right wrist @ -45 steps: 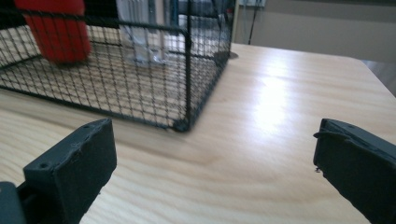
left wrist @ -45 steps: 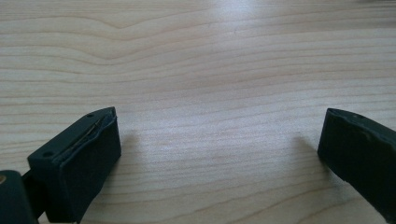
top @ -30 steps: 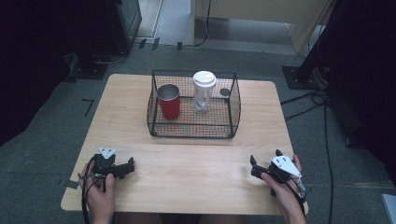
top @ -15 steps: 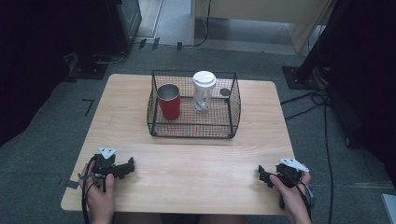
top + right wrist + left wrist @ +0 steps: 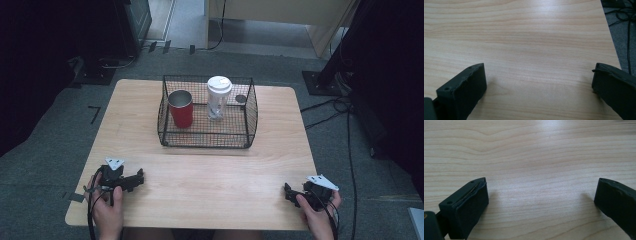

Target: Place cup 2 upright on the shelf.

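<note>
Pale wooden table on grey carpet

Both tongs, left and right, rested wide open and empty on the near edge, well apart from the wire basket at the table's far side.

Dim surroundings, bright table w/ soft overhead glare, faint shadows by tongs, close-ups slightly blurred.

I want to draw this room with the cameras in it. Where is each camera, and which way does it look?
High view: above the near edge, looking forward and down at the table, wire basket, both hands.
Left gripper view: on the left gripper, facing bare wood between open jaws.
Right gripper view: on the right gripper, facing wood and the table's edge.
All share the tabletop.
</note>
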